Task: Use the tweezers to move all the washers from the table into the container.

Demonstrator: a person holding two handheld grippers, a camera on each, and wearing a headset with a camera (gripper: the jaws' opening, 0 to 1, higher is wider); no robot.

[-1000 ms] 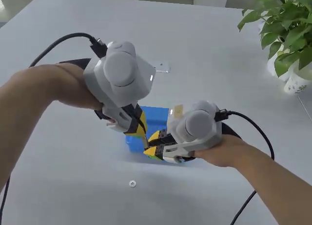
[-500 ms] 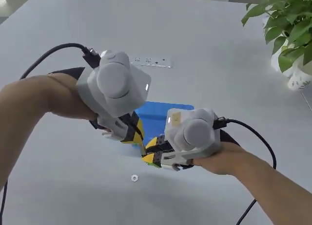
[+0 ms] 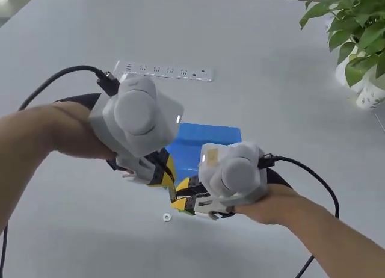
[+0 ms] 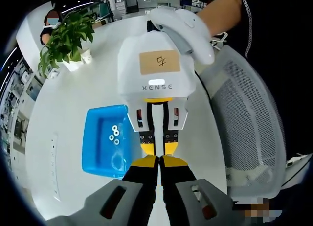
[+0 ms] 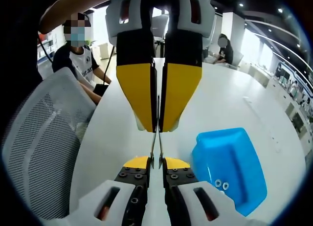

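Now the left gripper (image 4: 159,163) and the right gripper (image 5: 157,163) meet tip to tip above the table (image 3: 271,67), both pinched closed on the thin tweezers (image 5: 157,128) (held between them). One washer (image 3: 166,217) lies on the table near them. Several other washers (image 4: 115,134) rest inside the blue container (image 3: 207,136).

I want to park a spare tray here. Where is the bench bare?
Free: the far table between the power strip and the plant; also the near-left stretch below the person's left arm. Crowded: the middle, where the left gripper and right gripper meet beside the blue container, with one washer just in front.
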